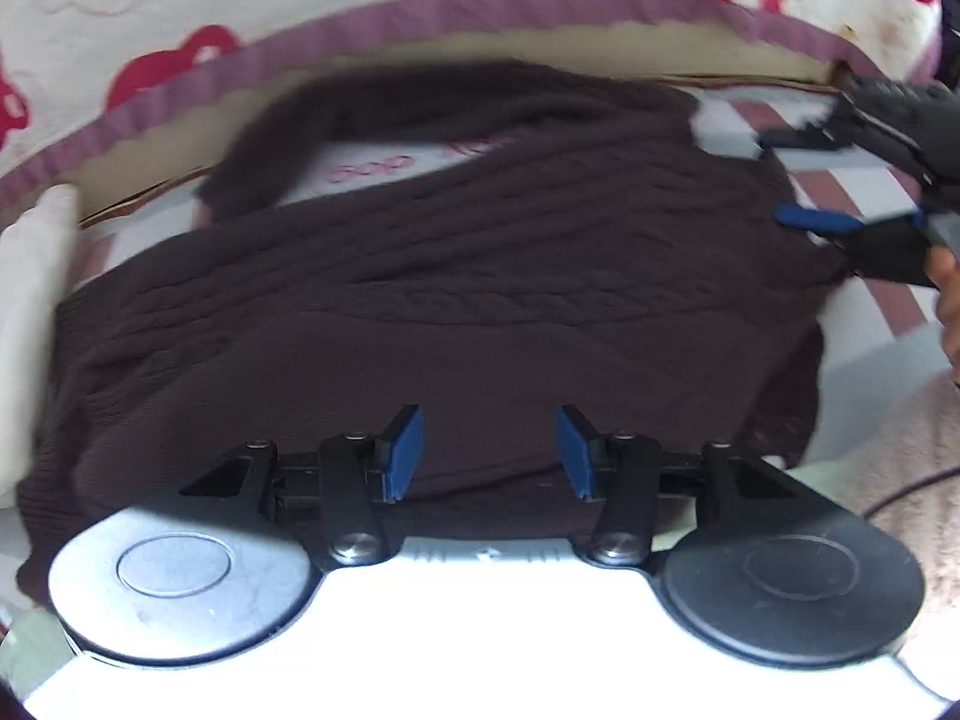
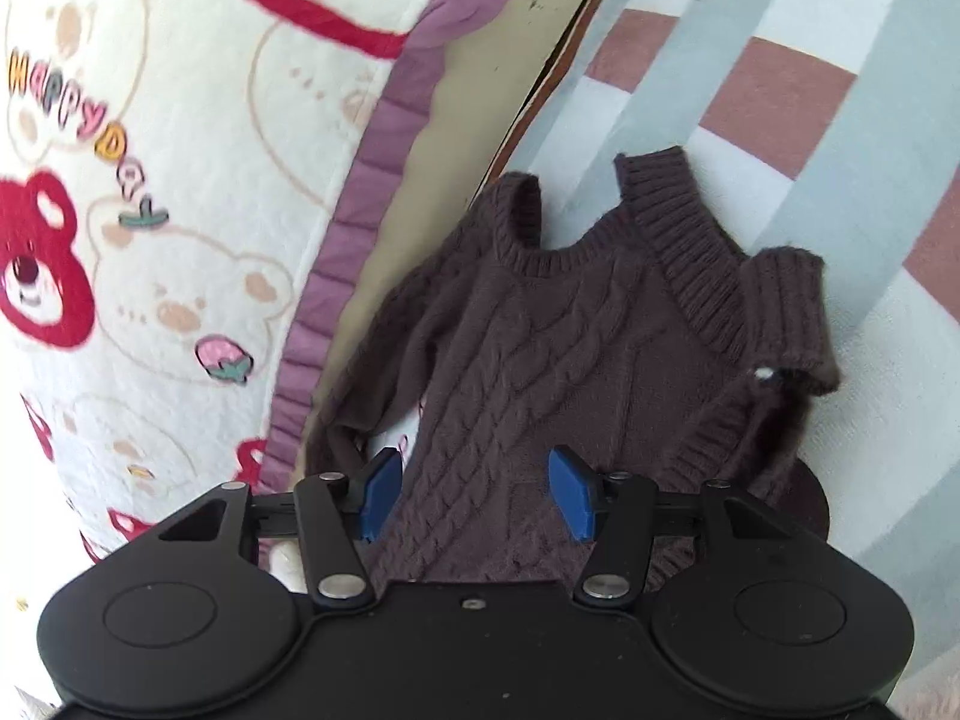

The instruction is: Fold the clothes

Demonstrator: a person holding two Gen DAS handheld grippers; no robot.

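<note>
I see the brown sweater (image 2: 576, 324) lying flat on the checked bed sheet (image 2: 810, 120), next to the bear blanket (image 2: 150, 180). Left gripper (image 1: 489, 450): jaws spread above the knit, nothing pinched. Right gripper (image 2: 477, 492): jaws spread over the sweater body, gripping nothing.

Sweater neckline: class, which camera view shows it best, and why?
The right wrist view. There the sweater is sharp, and its ribbed neckline shows whole against the checked sheet. The left wrist view is blurred: it shows the sweater's body, but no clear neckline.
</note>
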